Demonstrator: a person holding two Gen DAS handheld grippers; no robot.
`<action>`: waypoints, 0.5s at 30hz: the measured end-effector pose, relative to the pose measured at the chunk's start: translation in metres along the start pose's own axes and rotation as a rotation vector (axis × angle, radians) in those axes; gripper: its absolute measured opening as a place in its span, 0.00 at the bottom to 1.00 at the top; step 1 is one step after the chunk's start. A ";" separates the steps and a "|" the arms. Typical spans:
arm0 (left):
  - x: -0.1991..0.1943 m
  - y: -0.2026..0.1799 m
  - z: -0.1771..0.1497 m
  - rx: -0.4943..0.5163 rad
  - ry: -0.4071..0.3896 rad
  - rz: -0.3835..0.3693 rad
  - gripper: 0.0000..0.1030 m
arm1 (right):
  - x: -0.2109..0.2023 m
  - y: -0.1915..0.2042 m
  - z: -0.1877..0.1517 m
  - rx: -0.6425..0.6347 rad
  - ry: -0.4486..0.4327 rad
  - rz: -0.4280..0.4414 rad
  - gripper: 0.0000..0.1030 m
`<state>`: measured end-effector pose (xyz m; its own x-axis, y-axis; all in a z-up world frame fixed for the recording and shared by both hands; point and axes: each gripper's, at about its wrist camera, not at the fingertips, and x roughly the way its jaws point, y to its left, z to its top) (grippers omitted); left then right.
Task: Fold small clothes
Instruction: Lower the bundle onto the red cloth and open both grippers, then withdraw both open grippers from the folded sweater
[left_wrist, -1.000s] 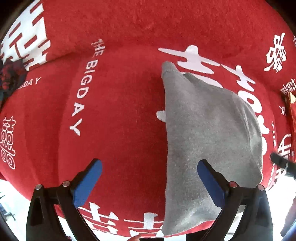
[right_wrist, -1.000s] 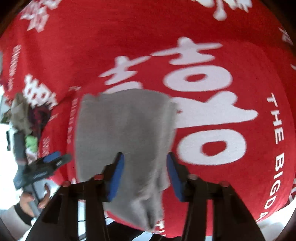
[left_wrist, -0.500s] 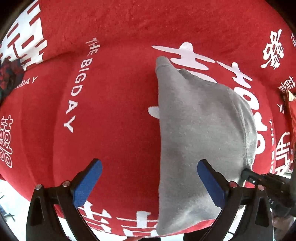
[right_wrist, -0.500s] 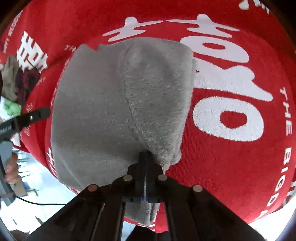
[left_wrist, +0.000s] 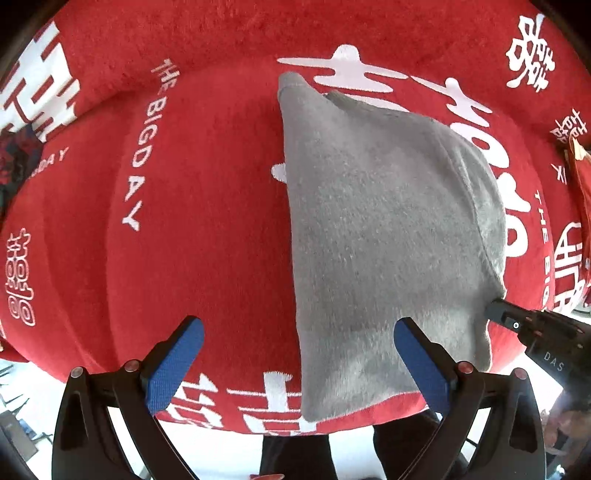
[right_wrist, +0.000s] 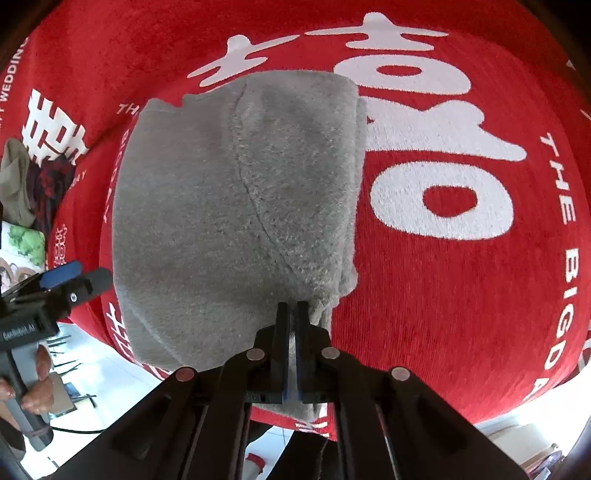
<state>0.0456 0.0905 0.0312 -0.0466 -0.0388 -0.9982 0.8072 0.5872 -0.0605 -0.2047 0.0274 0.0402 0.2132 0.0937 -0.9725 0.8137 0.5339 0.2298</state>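
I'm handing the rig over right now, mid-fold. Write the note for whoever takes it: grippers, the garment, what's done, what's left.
Right gripper: shut on the near edge of the grey fleece garment.
Left gripper: open, holding nothing, hovering above the garment's left side.
Garment: lies flat on the red printed blanket, apparently already doubled over once.
Other clothes: piled at the blanket's far left.
Left to do: probably carry the pinched edge across to finish the fold, then release.

"THE BIGDAY" in white on red cloth (left_wrist: 207, 192); "DAS" on right gripper (left_wrist: 495, 314); "GenRobot.AI" on left gripper (right_wrist: 74, 277)
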 end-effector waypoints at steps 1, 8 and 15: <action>-0.003 0.000 -0.001 -0.001 -0.004 0.008 1.00 | -0.001 0.001 -0.001 0.002 0.006 -0.007 0.03; -0.021 0.001 -0.006 -0.013 -0.015 0.038 1.00 | -0.023 0.004 -0.008 0.047 0.010 -0.011 0.33; -0.042 0.003 -0.010 -0.018 -0.026 0.057 1.00 | -0.052 0.013 -0.014 0.077 0.000 -0.003 0.47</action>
<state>0.0439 0.1023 0.0726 0.0147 -0.0259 -0.9996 0.7975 0.6034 -0.0039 -0.2128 0.0414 0.0935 0.2110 0.0923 -0.9731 0.8534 0.4681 0.2294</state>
